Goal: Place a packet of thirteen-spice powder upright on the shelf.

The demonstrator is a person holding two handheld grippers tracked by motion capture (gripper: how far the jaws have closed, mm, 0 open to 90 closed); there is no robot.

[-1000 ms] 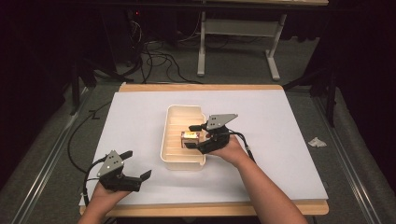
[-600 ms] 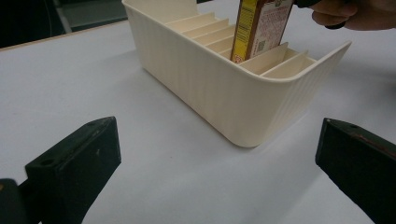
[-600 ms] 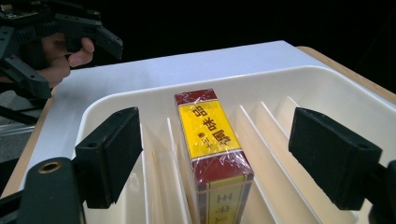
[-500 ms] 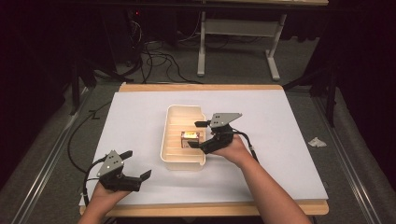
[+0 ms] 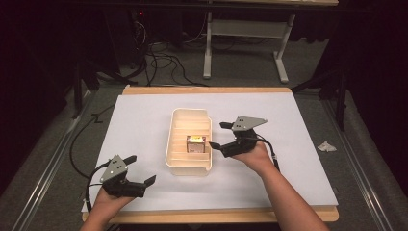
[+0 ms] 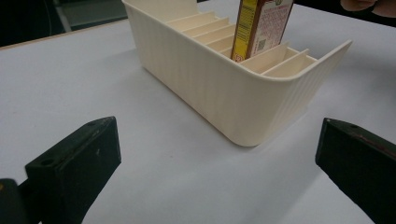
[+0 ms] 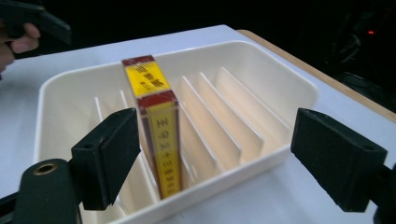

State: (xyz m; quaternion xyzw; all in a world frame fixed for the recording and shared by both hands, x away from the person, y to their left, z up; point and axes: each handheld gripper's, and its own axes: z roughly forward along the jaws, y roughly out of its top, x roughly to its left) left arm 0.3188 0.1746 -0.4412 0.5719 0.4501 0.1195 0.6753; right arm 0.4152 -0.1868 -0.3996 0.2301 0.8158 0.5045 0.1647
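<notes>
While both forearms reach in from the near edge of the worktop [image 5: 298,159], the right hand [image 5: 253,155] sits just right of the cream divider tray [image 5: 179,166], its wrist bent so the right gripper [image 5: 216,135] points leftward at the tray's long side. Its jaws stand wide apart, clear of the tray and gripping nothing. The left hand [image 5: 108,202] rests near the front left corner of the worktop, and the left gripper [image 5: 140,169] aims toward the tray's near left corner, jaws likewise spread and empty.

A small red-and-yellow carton [image 5: 196,143] stands upright in a slot toward the near end of the tray, which lies lengthwise at the middle of the white sheet covering the worktop.

From above, the carton shows only its glowing top. The right gripper view shows its narrow yellow spine with red bands and printed characters, too blurred to read, standing between two thin dividers [image 7: 205,135] close to the left jaw. The left gripper view shows the tray's ribbed outer wall [image 6: 205,79] and rounded corner, and the carton's [image 6: 261,25] printed side panel rising above the rim.

Beyond the far edge, cables [image 5: 159,55] trail over the floor beside a grey table frame [image 5: 245,36]. A crumpled scrap [image 5: 327,146] lies off the right edge.
</notes>
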